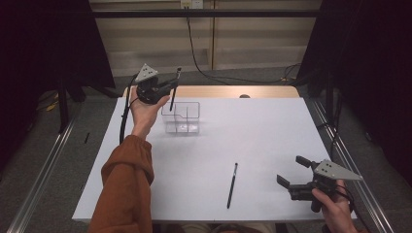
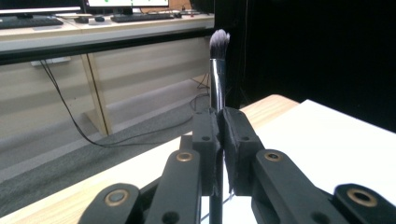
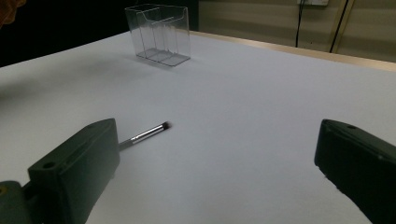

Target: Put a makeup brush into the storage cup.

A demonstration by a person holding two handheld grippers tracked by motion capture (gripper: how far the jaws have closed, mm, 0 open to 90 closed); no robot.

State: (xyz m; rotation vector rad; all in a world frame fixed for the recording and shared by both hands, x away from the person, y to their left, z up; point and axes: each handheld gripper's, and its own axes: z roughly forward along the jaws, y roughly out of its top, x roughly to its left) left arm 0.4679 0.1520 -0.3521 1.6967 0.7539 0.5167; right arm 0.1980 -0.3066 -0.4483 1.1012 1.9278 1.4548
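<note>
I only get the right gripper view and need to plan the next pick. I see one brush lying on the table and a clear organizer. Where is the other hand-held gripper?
Observer: The left hand-held gripper is raised at the organizer's left far corner.
Operator: Is it holding anything?
Observer: Yes, its jaws are shut on a makeup brush, held upright with the bristles on top.
Operator: Is that brush in the organizer?
Observer: Its lower end is at the organizer's rim; I cannot tell whether it is inside.
</note>
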